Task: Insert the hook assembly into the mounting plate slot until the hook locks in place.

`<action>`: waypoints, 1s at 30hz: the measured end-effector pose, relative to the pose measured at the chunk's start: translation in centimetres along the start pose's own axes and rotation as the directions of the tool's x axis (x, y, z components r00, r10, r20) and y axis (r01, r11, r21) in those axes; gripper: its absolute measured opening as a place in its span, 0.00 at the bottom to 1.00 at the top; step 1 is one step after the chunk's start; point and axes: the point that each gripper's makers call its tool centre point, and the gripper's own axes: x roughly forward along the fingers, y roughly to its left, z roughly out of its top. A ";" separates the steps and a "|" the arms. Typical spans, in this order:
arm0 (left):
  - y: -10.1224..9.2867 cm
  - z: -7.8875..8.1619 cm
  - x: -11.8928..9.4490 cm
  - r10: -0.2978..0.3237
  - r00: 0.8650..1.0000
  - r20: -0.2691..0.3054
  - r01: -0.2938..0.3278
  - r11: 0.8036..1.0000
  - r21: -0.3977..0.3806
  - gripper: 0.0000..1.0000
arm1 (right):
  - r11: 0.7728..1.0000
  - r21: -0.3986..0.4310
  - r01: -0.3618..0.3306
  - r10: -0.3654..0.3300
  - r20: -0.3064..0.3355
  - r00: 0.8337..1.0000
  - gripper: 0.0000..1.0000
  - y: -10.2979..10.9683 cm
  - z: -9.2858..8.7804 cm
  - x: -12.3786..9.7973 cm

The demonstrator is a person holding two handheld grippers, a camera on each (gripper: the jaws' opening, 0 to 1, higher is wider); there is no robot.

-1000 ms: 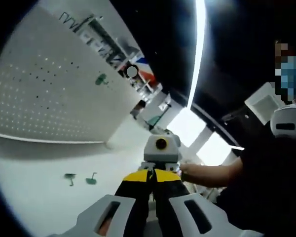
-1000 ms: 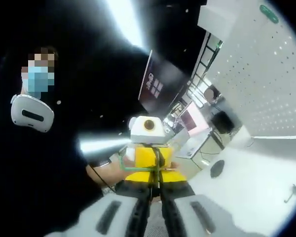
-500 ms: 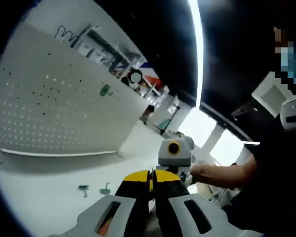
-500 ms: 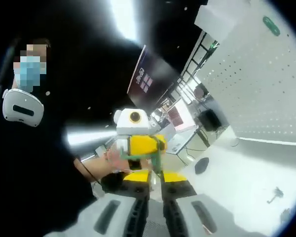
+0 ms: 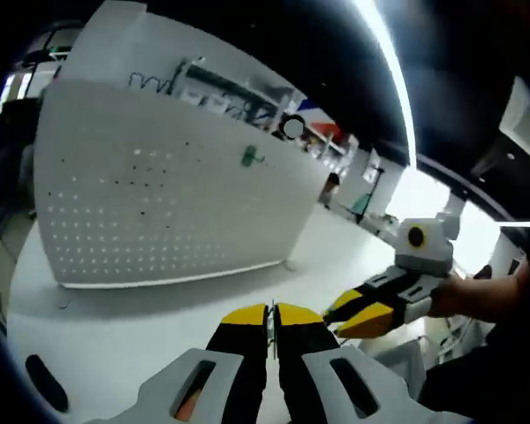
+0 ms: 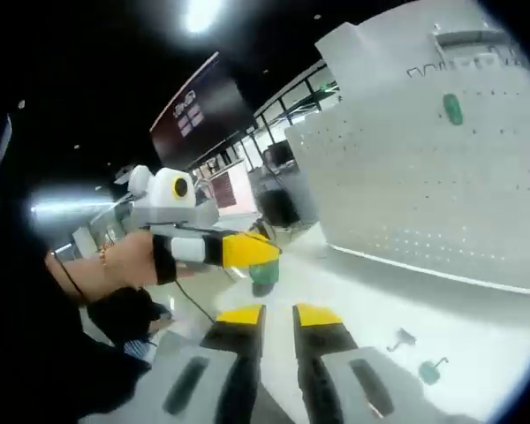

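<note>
**Pegboard behind, hooks on table**

Upright behind the table [image 5: 115, 344]: pegboard [image 5: 159, 212], across upper left of left gripper view. High on it, one hook [image 5: 252, 157]. At lower right of right gripper view, two loose hooks [image 6: 417, 355] lying on table.

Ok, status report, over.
Left gripper jaws shut, right gripper open. Two green hooks lie on the table, a third hook on the pegboard. Nothing blocks the pegboard.

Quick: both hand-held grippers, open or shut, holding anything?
Left hand-held gripper: shut, nothing visible between its jaws.
Right hand-held gripper: slightly open, holding nothing.
</note>
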 end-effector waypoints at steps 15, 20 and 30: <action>-0.9 -0.2 0.3 0.013 0.999 0.031 -0.010 0.995 -0.099 0.01 | 0.993 -0.105 0.046 -0.047 -0.012 0.999 0.15 0.7 1.3 1.3; -1.0 -0.3 0.1 0.010 0.999 0.036 -0.006 0.993 -0.114 0.01 | 0.992 -0.119 0.043 -0.046 -0.029 0.999 0.14 0.6 1.0 1.6; -1.4 -0.1 -0.2 -0.002 0.998 0.064 0.012 0.987 -0.161 0.02 | 0.986 -0.165 0.031 -0.039 -0.046 0.998 0.11 1.1 1.0 1.9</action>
